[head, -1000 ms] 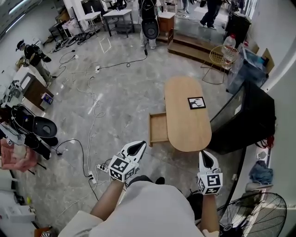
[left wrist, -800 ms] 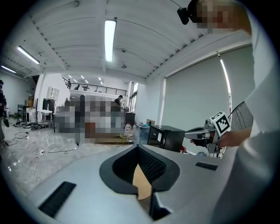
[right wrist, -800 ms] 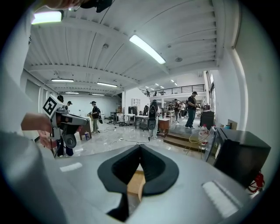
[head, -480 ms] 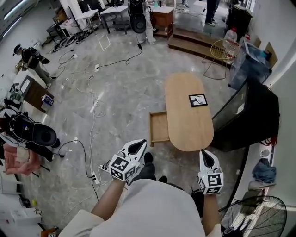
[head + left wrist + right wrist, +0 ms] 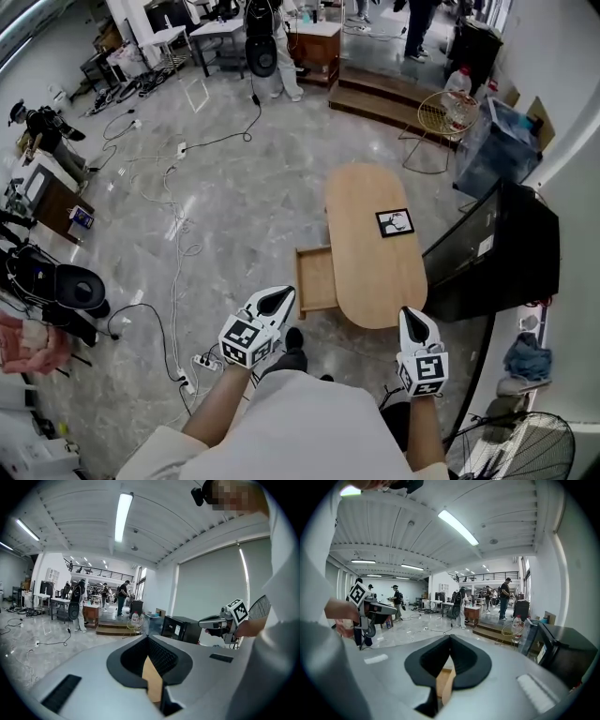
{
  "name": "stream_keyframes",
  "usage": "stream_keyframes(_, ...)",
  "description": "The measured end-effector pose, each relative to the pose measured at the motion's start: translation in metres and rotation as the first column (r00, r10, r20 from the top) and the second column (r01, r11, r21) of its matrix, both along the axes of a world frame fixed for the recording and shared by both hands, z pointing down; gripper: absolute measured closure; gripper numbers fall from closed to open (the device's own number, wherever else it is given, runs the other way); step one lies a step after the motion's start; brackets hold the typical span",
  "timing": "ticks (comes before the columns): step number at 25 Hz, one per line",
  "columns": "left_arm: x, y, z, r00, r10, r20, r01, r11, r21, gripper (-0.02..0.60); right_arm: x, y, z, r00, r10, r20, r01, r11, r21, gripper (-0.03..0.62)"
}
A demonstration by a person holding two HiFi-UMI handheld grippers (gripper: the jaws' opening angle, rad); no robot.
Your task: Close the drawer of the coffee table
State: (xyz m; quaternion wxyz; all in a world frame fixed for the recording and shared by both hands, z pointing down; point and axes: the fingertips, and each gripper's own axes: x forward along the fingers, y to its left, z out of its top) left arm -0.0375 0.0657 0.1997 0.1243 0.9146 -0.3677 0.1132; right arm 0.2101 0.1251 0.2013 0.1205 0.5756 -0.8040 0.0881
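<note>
Coffee table (image 5: 373, 253) nearer; floor cables (image 5: 174, 211) leftward

Head view looks steeply down from high above, coffee table (image 5: 361, 272) at centre. Both gripper views sit low, facing nearly level across the hall; all three share the black cabinet (image 5: 497, 248).

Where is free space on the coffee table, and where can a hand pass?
The coffee table is bare beyond the marker card, toward its far end, and between the card and the near edge. Left of the open drawer the floor is free up to the cables. The right side is crowded: the black cabinet stands close.
</note>
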Motion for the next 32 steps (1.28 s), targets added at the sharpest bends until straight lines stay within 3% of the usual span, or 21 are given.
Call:
stream_keyframes(17, -0.068, -0.146, 0.03, 0.995, 0.101, -0.013, -0.102, 0.992, -0.075, 0.575, -0.077, -0.132, 0.016, 0.995, 0.086, -0.045, -0.089, 0.993, -0.076, 0.583)
stream_keyframes(32, -0.079, -0.181, 0.086, 0.997, 0.08, -0.003, -0.079, 0.978, -0.193, 0.575, -0.102, -0.185, 0.063, 0.998, -0.003, -0.059, -0.008, 0.982, -0.19, 0.583)
